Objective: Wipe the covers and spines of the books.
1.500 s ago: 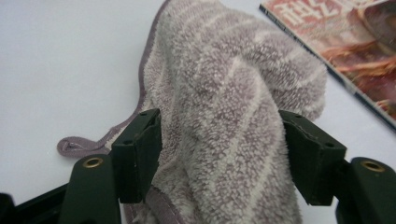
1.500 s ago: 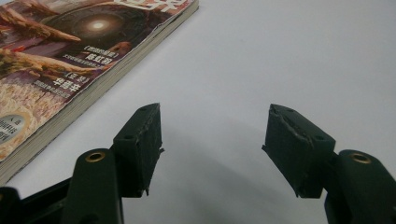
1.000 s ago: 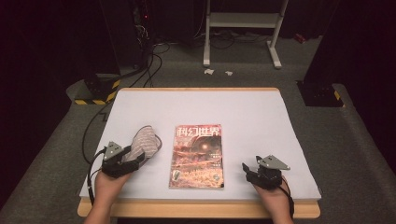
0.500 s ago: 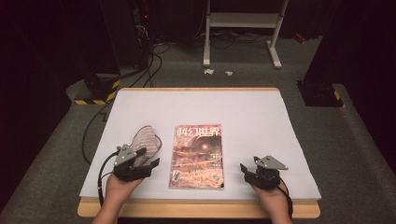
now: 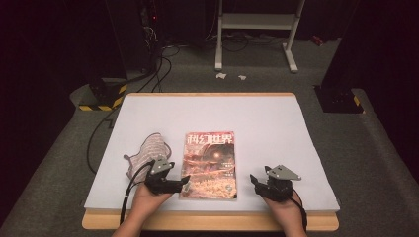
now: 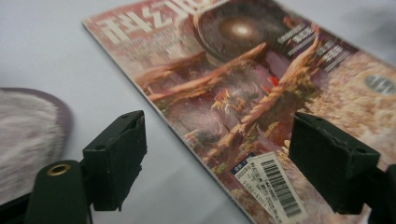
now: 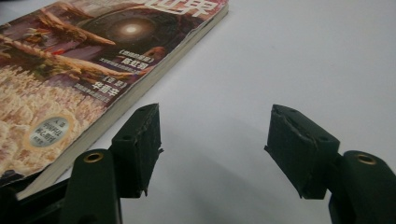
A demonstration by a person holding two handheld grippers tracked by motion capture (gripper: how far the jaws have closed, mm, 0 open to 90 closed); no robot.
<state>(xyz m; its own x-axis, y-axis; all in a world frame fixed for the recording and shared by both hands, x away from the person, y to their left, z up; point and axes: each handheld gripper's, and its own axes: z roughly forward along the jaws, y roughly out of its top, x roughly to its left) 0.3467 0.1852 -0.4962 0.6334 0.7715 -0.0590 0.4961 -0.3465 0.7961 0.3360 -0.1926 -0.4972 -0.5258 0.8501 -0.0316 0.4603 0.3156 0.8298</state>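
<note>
A magazine (image 5: 210, 165) with a reddish cover lies flat at the middle of the white table (image 5: 276, 123), near the front edge. My left gripper (image 5: 185, 181) is at its lower left corner. In the left gripper view its jaws stand open and have just been opening; my left gripper (image 6: 215, 158) straddles the magazine (image 6: 243, 70) edge, one jaw over the table, the other over the cover by the barcode, neither pressing on it. My right gripper (image 5: 254, 179) rests to the magazine's right. My right gripper (image 7: 215, 144) is open over bare table, the magazine (image 7: 84, 60) beside it.
A striped grey-pink cloth (image 5: 146, 153) lies just left of the magazine, behind the left hand; the cloth (image 6: 28, 135) is close to the left jaw. Cables (image 5: 101, 136) hang off the table's left side. A metal rack (image 5: 257, 29) stands on the floor beyond the table.
My left hand has moved right, from beside the cloth to the magazine's lower left corner, and its jaws have spread wider. The right hand has stayed put.
</note>
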